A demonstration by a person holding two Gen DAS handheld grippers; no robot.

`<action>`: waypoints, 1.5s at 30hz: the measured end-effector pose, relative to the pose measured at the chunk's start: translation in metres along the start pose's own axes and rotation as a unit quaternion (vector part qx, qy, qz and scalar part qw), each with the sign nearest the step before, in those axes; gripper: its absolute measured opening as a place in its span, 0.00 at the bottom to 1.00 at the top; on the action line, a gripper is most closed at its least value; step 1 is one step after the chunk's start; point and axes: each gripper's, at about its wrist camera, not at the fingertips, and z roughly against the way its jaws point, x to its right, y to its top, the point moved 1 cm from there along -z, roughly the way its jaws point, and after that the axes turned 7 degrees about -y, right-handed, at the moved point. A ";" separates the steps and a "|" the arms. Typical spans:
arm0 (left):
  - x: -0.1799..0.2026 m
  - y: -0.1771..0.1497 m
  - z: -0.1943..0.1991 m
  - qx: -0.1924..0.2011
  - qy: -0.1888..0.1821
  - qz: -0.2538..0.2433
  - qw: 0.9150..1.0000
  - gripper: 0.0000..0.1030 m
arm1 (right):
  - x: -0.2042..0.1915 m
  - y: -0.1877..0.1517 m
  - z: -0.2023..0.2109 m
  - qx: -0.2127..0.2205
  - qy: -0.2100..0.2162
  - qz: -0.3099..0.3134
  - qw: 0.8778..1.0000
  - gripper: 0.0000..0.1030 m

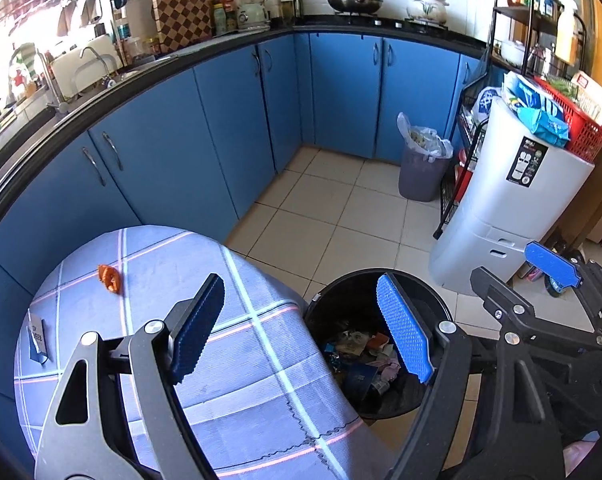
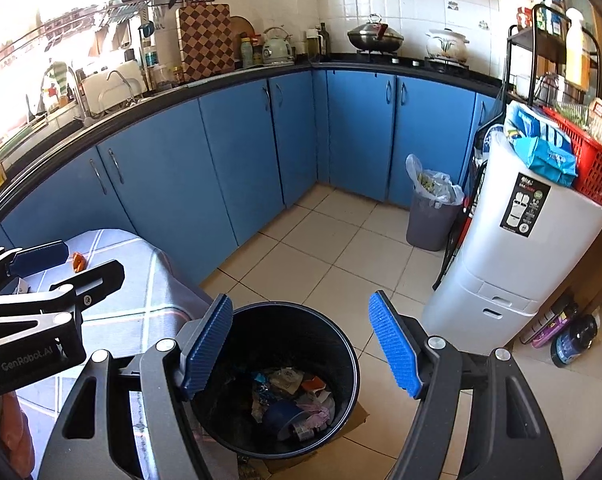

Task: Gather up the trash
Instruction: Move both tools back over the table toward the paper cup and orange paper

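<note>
A black trash bin (image 1: 433, 304) (image 2: 341, 344) with several wrappers inside stands on the floor beside a table with a blue checked cloth (image 1: 173, 264) (image 2: 113, 248). An orange wrapper (image 1: 109, 278) (image 2: 77, 261) and a dark blue packet (image 1: 37, 340) lie on the cloth. My left gripper (image 1: 301, 328) is open and empty, over the table's edge and the bin rim. My right gripper (image 2: 301, 344) is open and empty, above the bin. The right gripper also shows at the right of the left wrist view (image 1: 541, 276).
Blue cabinets (image 1: 229, 120) line the left and back walls. A grey bin with a white bag (image 1: 421, 164) (image 2: 433, 216) stands in the corner. A white appliance (image 1: 509, 208) (image 2: 529, 240) with a red basket (image 1: 581, 128) stands at right.
</note>
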 end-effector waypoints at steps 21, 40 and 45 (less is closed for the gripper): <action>-0.064 -0.030 0.072 0.043 0.020 0.051 0.998 0.76 | -0.077 0.002 0.060 0.036 0.021 0.059 0.997 0.67; -0.147 -0.069 0.128 0.074 0.046 0.113 0.990 0.77 | -0.167 -0.005 0.094 0.058 0.050 0.133 0.988 0.67; -0.171 -0.079 0.138 0.079 0.055 0.131 0.987 0.77 | -0.189 -0.007 0.099 0.060 0.059 0.151 0.985 0.67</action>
